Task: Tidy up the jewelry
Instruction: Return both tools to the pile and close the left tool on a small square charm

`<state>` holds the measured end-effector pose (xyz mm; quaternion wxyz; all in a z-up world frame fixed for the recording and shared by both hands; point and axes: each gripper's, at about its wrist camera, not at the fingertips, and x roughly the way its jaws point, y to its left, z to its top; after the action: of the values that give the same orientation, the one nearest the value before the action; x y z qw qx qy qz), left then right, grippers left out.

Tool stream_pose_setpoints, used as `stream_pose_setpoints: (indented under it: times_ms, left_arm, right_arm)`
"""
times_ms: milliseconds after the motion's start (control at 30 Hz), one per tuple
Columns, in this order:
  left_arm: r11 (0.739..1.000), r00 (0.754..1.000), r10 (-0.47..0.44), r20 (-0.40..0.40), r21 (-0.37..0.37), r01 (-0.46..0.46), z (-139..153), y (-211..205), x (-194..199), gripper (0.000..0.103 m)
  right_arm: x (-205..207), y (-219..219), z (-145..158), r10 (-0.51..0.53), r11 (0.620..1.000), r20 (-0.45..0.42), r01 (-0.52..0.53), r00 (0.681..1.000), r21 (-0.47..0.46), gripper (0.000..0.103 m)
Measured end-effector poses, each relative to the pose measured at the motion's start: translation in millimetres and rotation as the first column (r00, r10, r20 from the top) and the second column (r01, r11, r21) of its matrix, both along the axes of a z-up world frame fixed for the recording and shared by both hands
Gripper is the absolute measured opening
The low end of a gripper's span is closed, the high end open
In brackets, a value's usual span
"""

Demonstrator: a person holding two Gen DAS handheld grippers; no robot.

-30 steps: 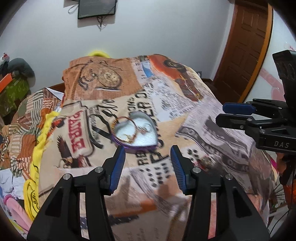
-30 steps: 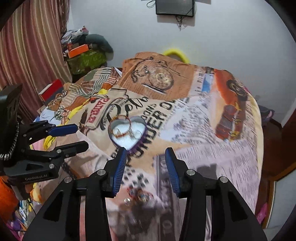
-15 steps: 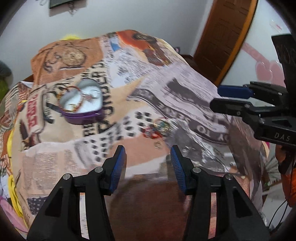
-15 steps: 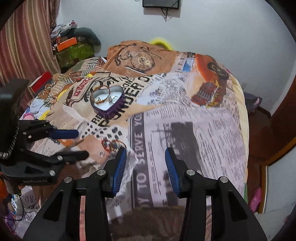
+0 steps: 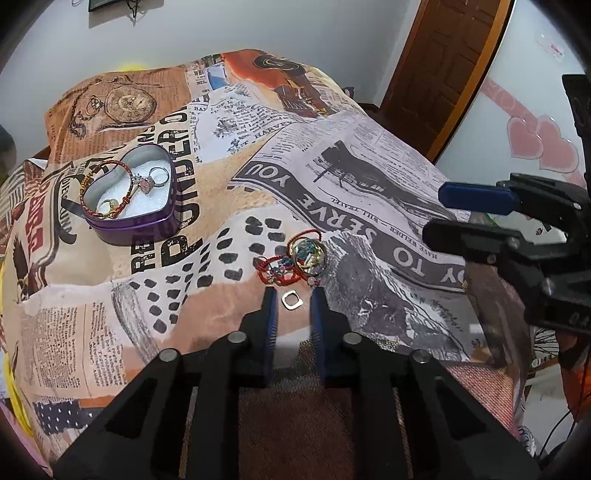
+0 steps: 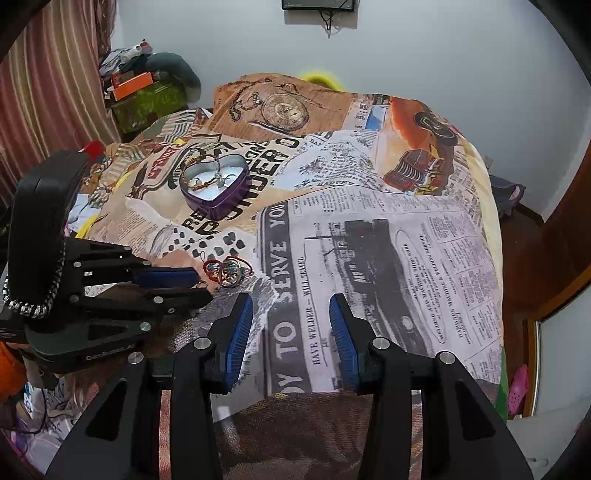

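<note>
The purple heart tin sits on the soft bedspread. Nearer than the tin, tangled bracelets lie just beyond a small, light, slippery ring, which the left gripper straddles unclenched; it should be pinched by its rim. The right gripper hangs released, empty.

A newspaper-print bedspread is covering the bed. Behind the bed, a dark wall-mounted screen is hanging; left of it striped curtains are hanging, and right of it a wooden door is standing.
</note>
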<state>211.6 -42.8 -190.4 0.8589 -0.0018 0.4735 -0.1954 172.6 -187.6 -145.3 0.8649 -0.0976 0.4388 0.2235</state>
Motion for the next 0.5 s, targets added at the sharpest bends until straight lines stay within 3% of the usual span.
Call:
stream_pose_setpoints:
  times_ms: [500]
  left_arm:
    - [0.997,0.997,0.061,0.038,-0.048,-0.060,7,31,-14,0.009]
  right_arm:
    - [9,37,-21,0.068,0.998,-0.033,-0.068,0.997,-0.015,0.039]
